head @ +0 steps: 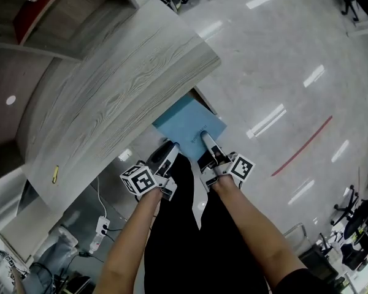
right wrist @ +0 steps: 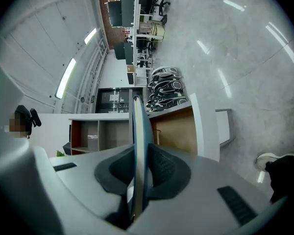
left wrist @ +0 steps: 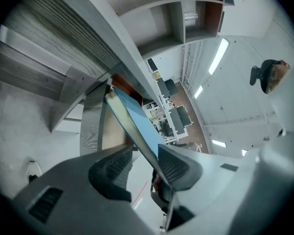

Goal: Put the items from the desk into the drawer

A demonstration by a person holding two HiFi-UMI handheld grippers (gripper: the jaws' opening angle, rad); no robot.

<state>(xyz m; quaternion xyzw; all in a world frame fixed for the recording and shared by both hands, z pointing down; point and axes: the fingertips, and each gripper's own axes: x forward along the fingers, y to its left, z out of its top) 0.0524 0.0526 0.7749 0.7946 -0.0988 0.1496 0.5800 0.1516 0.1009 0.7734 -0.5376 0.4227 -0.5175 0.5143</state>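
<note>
Wood-grain desk top (head: 110, 84) in head view, right claw (right wrist: 138, 155) clamping blue board (head: 187, 124), left claw (left wrist: 146, 154) loose around it

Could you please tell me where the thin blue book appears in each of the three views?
Head view: thin blue book at centre, seen flat from above.
Left gripper view: a slanted blue panel at centre.
Right gripper view: edge-on and upright, just below centre.
Shared landmark: open shelf unit with red-brown panels.
</note>
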